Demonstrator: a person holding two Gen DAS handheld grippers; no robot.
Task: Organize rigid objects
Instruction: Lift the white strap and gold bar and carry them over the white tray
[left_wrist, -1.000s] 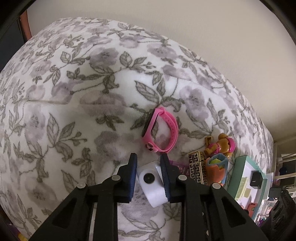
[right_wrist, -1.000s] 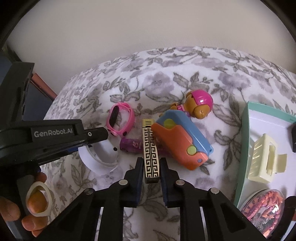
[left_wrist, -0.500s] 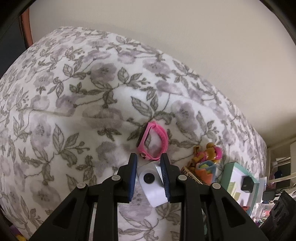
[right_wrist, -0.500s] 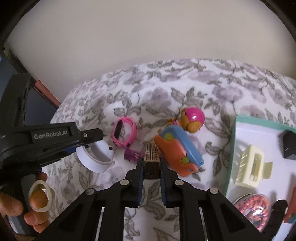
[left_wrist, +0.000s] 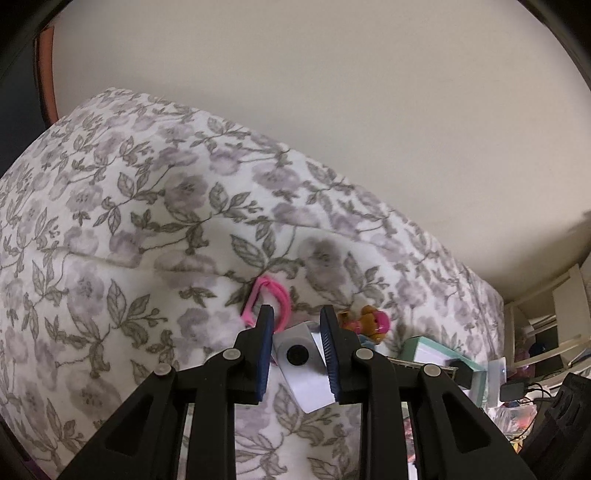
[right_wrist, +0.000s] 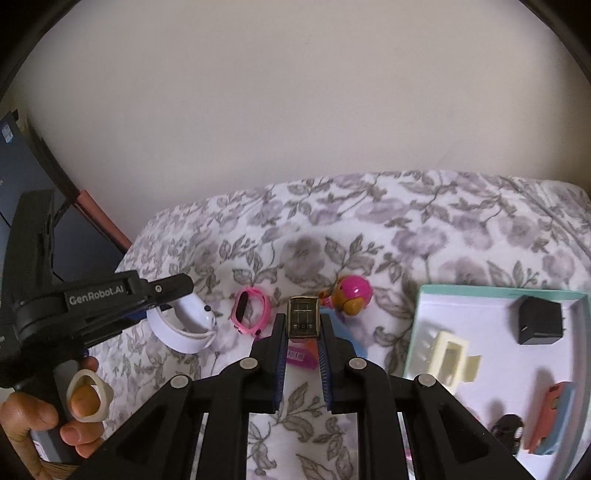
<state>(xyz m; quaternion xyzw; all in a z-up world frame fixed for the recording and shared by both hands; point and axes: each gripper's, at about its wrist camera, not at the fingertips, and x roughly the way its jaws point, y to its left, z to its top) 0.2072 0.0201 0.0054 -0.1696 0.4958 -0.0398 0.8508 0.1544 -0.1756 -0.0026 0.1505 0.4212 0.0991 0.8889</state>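
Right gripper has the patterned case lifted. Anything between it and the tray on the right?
Nothing visible blocks it. The case sits clamped in the right gripper, above the bedspread. The tray lies to its right across bare bedspread; the doll sits farther back, off that line. Inside, the clip fills the near-left corner.

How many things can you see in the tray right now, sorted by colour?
Cream: 1, the hair claw
Black: 2, the cube and a small blurred item
Orange and blue: 1, a toy
Total: 4 visible in the tray; its near corner is hidden.
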